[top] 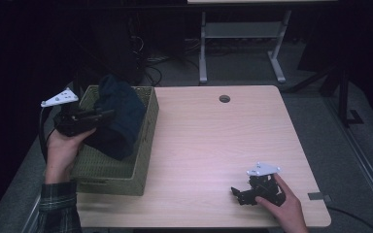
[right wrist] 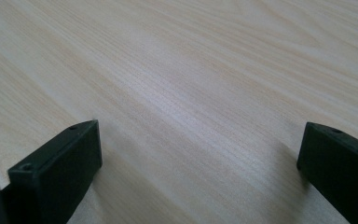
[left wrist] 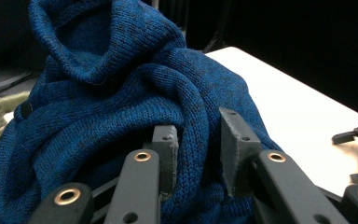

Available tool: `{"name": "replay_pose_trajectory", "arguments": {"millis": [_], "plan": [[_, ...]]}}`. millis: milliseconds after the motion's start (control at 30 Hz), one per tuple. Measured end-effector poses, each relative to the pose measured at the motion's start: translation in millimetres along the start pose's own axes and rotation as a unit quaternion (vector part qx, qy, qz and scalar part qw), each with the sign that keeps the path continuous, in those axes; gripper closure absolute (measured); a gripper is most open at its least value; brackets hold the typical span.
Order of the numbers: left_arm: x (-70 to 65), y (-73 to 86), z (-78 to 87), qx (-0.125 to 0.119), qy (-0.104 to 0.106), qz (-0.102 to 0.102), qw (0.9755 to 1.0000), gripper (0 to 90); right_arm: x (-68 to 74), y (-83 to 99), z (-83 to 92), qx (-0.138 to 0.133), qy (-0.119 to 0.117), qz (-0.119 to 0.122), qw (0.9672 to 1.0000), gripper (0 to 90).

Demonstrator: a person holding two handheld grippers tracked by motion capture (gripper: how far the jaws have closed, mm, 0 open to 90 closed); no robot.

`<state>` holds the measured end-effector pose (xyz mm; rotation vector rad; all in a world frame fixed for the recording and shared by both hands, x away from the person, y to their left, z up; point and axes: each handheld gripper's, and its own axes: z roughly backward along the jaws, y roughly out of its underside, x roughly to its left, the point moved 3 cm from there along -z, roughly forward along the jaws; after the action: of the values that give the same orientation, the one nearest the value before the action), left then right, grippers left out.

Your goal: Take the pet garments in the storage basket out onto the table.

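Our left hand point(top: 63, 145) comes up from a plaid sleeve and holds the left tool point(top: 108, 114) raised and level, pointing right, its jaws clamped tight with a fold pinched between the pads point(left wrist: 165, 154). Our right hand point(top: 284, 206) rests low, its right tool point(top: 234, 193) aimed left with jaws spread wide apart.

Dark blue knitted sweater point(top: 119, 114): bunched and crumpled, with heavy folds and a small dark button point(left wrist: 26, 109) on one side. It hangs raised over the woven basket point(top: 141, 160), its lower part dipping inside, a fold pinched between jaws.
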<state>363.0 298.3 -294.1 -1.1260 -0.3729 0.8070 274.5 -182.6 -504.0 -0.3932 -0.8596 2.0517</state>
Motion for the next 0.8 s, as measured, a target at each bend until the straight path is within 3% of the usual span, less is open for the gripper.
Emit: {"name": "replay_pose_trajectory", "arguments": {"millis": [333, 800], "plan": [[-35.4, -23.8, -9.6, -0.024, 0.043, -0.025, 0.9985, 69.8, 0.0, 0.1, 0.1, 0.001, 0.000, 0.000, 1.0000, 0.0], [-72.1, -37.8, -34.7, -0.020, 0.082, -0.057, 0.9948, 69.8, 0.3, 0.0, 0.1, 0.001, -0.001, -0.002, 1.0000, 0.0]]}}
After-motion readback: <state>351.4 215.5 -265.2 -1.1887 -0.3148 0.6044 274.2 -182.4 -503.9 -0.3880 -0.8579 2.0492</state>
